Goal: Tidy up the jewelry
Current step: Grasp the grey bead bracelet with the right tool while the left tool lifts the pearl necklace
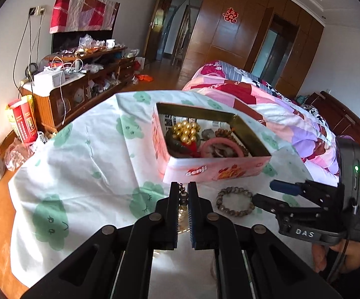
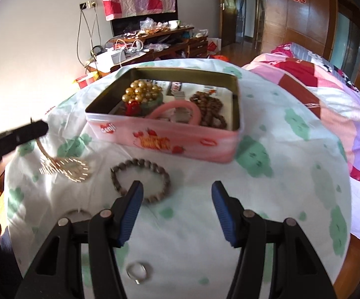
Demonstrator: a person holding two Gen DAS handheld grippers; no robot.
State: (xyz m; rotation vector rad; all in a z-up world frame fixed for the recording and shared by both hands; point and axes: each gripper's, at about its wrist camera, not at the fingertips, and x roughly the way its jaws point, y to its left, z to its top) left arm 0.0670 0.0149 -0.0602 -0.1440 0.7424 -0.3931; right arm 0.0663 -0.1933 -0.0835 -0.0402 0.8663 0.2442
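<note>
Left gripper (image 1: 182, 186) pinches a chain necklace (image 2: 65, 168); right gripper (image 2: 177, 194) spread, beaded bracelet (image 2: 140, 182) at ten o'clock.

my left claw (image 1: 182, 194) hides most of the chain (image 1: 183, 191) | pendant (image 2: 68, 169) smeared by blur | ring (image 2: 138, 271) blurred | bracelet (image 2: 140, 182) partly behind my right finger (image 2: 130, 214)
</note>
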